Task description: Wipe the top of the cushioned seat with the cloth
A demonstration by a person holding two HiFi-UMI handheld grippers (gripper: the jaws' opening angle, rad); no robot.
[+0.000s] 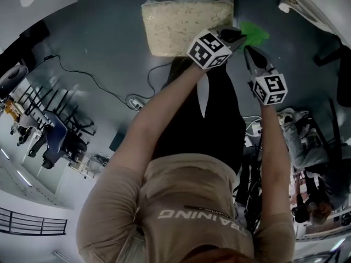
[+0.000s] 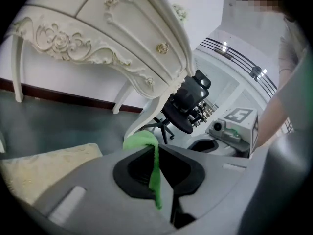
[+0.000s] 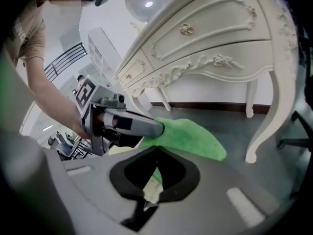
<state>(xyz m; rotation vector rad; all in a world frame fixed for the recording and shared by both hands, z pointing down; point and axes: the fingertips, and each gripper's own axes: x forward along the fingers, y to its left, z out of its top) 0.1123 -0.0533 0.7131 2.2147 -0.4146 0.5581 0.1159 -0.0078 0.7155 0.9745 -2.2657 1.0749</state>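
Cushioned seat (image 1: 186, 23): wipe not begun, I judge.
Cloth (image 1: 256, 34): aloft just off seat's right edge, not touching it.
Left gripper (image 1: 233, 36): jaws clamped on cloth edge.
Right gripper (image 1: 248, 49), by seat's right corner: jaws pinch cloth fold too, I judge.
Risk: my grips pull apart, thin bite slips, cloth drops short of seat.

Both arms stretch forward and down, the left forearm (image 1: 159, 114) angling inward toward the right forearm (image 1: 274, 147). The left tool (image 1: 233, 36) has its jaws clamped on a fold of green cloth (image 2: 142, 141). The right tool (image 1: 249, 51) sits just beside it, jaws drawn together.
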